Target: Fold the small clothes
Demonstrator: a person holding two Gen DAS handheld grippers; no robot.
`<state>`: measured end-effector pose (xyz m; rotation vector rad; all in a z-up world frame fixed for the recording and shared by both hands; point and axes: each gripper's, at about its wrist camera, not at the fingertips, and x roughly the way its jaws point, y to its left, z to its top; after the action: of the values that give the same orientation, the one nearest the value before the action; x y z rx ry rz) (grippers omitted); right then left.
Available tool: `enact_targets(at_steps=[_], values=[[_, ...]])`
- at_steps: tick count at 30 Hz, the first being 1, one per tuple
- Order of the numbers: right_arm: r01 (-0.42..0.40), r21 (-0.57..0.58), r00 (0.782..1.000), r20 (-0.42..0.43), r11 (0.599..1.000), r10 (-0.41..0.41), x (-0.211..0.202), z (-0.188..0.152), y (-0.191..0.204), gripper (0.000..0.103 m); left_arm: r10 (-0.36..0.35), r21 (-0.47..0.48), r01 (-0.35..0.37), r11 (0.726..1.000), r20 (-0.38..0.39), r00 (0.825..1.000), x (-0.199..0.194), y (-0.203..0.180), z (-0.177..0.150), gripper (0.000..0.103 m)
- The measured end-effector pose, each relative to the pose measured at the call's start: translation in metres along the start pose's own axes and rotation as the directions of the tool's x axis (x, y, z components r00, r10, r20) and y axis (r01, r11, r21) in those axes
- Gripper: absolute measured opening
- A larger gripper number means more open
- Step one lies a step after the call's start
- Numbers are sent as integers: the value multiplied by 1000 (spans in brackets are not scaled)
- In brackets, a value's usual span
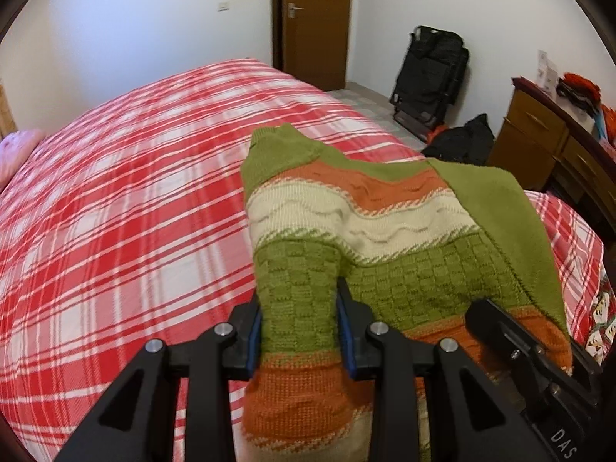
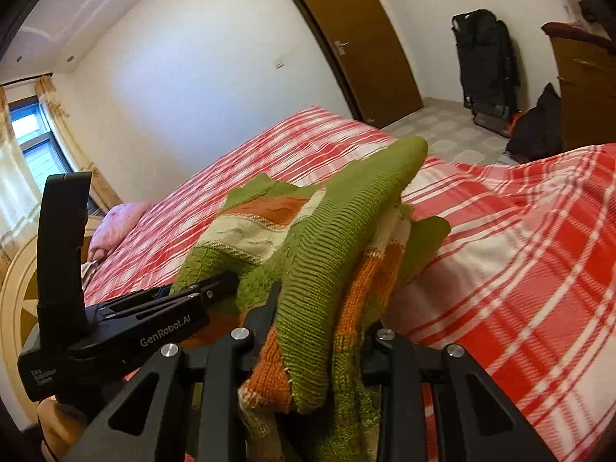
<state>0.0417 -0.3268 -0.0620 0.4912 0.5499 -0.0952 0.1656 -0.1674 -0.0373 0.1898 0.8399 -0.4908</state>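
Observation:
A small knitted sweater (image 1: 385, 238) with green, orange and cream bands hangs above the bed (image 1: 134, 200), held up at its near edge by both grippers. My left gripper (image 1: 300, 331) is shut on a bunched fold of its green and orange knit. In the right wrist view my right gripper (image 2: 319, 331) is shut on the sweater (image 2: 335, 238) too, with a green sleeve draped over the fold between its fingers. The left gripper (image 2: 215, 288) shows there at the left, gripping the same edge. The right gripper's body (image 1: 531, 342) shows at the lower right of the left wrist view.
The bed has a red and white plaid cover (image 2: 519, 254) and a pink pillow (image 2: 115, 227) at its head. Beyond it are a brown door (image 1: 312, 19), black bags (image 1: 435, 77) on the tiled floor and a wooden dresser (image 1: 546, 142) with folded clothes on it.

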Motion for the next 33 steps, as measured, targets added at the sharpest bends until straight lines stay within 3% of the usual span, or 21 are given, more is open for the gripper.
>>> enact_targets(at_steps=[17, 27, 33], values=[[77, 87, 993, 78, 993, -84, 0, 35, -52, 29, -52, 117, 48, 992, 32, 998, 30, -63, 47, 32], [81, 71, 992, 91, 994, -87, 11, 44, -52, 29, -32, 110, 29, 994, 28, 999, 42, -68, 57, 31], [98, 103, 993, 53, 990, -103, 26, 39, -66, 29, -23, 106, 22, 994, 3, 1000, 58, -71, 56, 31]])
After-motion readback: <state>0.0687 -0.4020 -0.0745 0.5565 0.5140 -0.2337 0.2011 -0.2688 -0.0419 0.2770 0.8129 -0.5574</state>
